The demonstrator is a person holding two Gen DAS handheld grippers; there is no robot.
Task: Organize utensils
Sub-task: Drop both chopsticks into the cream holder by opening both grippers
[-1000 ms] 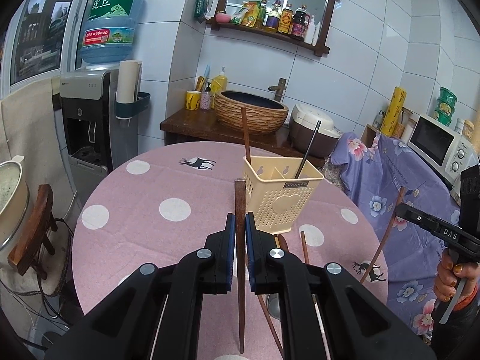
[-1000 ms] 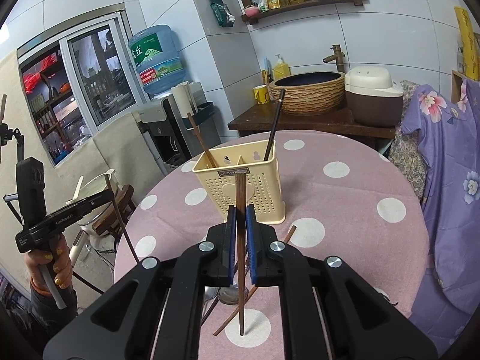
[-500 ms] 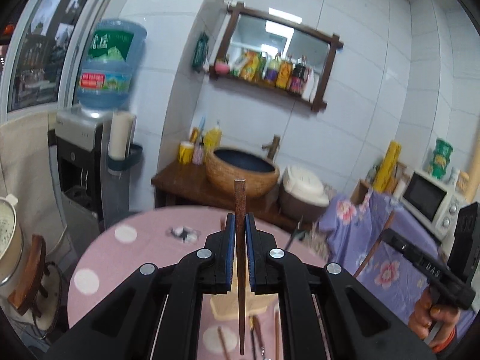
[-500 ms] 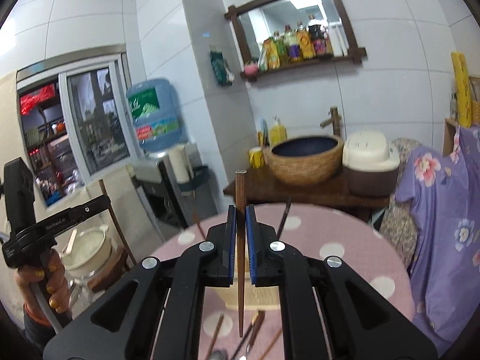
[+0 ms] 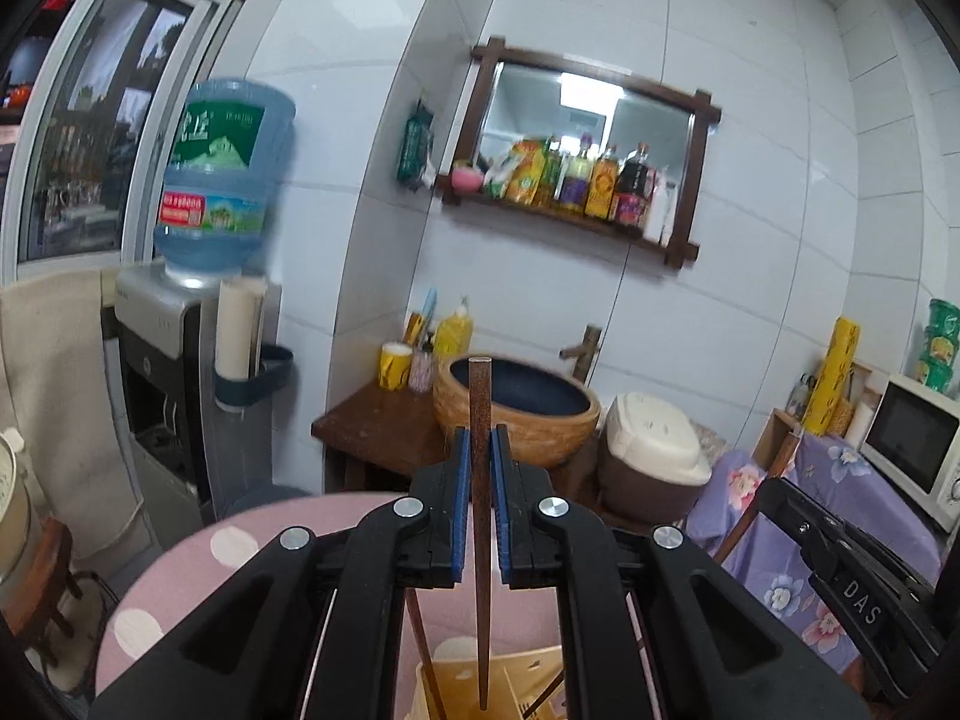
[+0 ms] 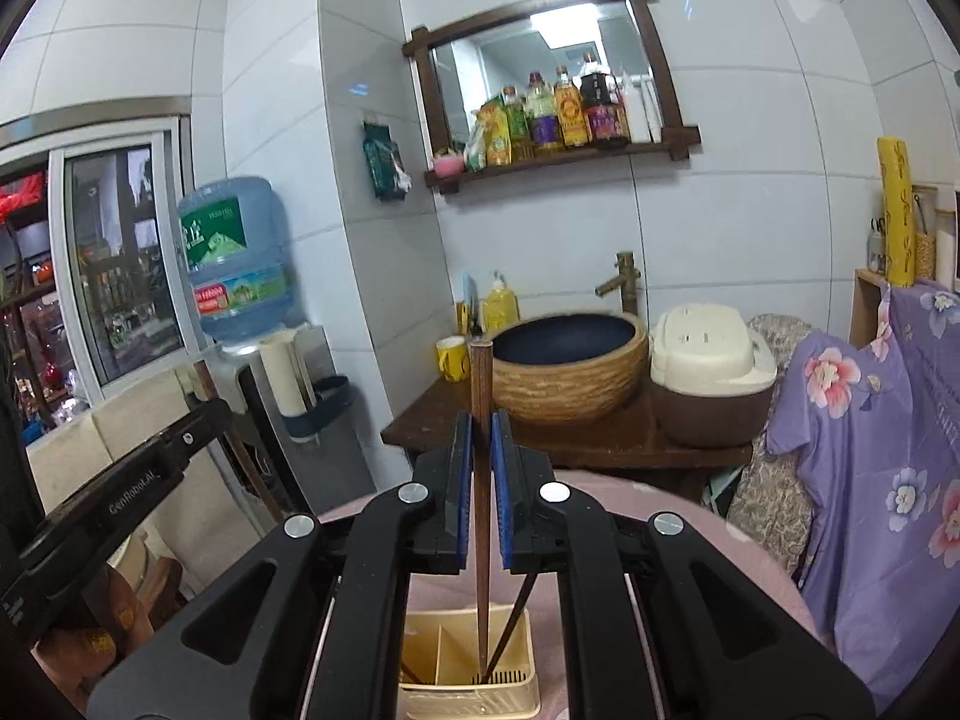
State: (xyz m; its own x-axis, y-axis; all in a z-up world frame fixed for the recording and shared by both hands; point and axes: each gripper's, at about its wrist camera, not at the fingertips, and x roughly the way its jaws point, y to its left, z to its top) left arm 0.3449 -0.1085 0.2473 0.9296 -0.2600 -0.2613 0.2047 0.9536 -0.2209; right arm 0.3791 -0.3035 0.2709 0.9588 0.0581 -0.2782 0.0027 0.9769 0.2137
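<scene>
Left hand-held gripper (image 5: 478,468): jaws clamped tight on a dark wooden chopstick (image 5: 480,516) — blue pads press it from both sides, stick upright, thick end above the pads, tip pointing down.
Left chopstick tip: over the cream utensil basket (image 5: 516,684), seen at the bottom edge of the left wrist view; whether the tip touches the basket I cannot tell.
Right hand-held gripper (image 6: 478,468): likewise closed hard on a second wooden chopstick (image 6: 480,516), upright, pinched between the blue pads.
Right chopstick tip: hangs down into the basket's (image 6: 468,696) right-hand compartment, as the right wrist view frames it.
Basket contents: a dark slanted utensil (image 6: 510,624) leans in that same compartment; another brown stick (image 5: 423,648) leans at the basket's left side in the left wrist view.
Basket place: on the pink, white-dotted tabletop (image 5: 180,588), nearer its front than its far rim.
Other gripper in view: the right one enters at the left view's right edge — the left one at the right view's left edge.
Beyond the tabletop's far edge: woven basin (image 6: 570,372), white rice cooker (image 6: 708,354), water dispenser bottle (image 5: 222,174).
</scene>
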